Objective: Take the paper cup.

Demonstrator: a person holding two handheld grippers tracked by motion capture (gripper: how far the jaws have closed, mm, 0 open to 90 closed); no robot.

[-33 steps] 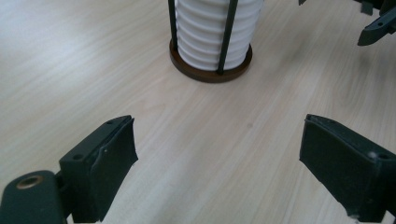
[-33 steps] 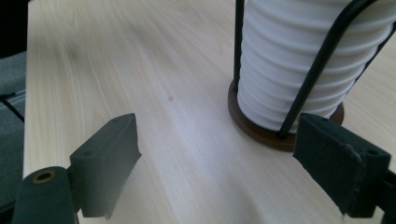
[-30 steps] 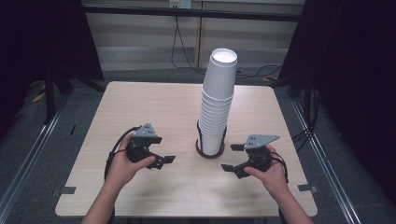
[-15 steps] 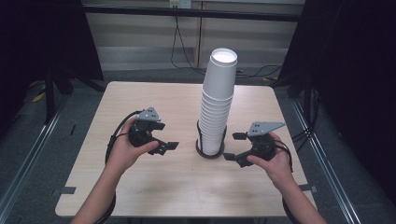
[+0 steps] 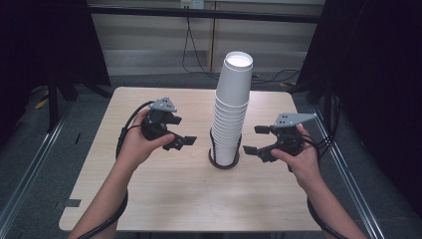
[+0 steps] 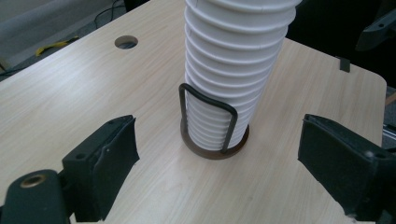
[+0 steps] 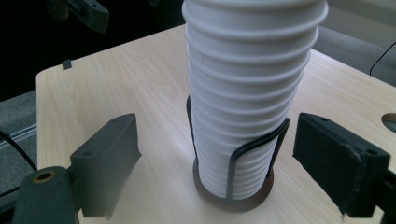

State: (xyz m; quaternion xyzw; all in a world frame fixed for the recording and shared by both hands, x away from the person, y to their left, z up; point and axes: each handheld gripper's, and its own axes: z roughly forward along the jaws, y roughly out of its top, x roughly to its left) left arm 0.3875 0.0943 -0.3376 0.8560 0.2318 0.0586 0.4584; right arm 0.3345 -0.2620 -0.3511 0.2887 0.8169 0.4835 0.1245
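A tall stack of white paper cups [image 5: 231,112] stands upright in a dark ring holder with wire loops [image 5: 223,162] at the middle of the wooden table [image 5: 164,199]. My left gripper [image 5: 180,131] hovers left of the stack, pointed at it. Its jaws have just been closing a little, stand open, and nothing is between them. My right gripper [image 5: 256,140] hovers to the right of the stack, open and apart from it. In the left gripper view the stack [image 6: 233,70] and holder [image 6: 212,149] lie ahead of the jaws. The right gripper view shows the stack [image 7: 247,93] close ahead in its holder [image 7: 233,203].
A round hole [image 6: 126,42] pierces the tabletop beyond the stack. Black curtains hang at both sides, and cables [image 5: 199,64] run on the floor behind the table. A metal rail [image 5: 30,164] runs along the floor on the left.
Both hands have risen off the table and moved away from its near edge, so the grippers now hang higher beside the cup stack. The stack has not moved.
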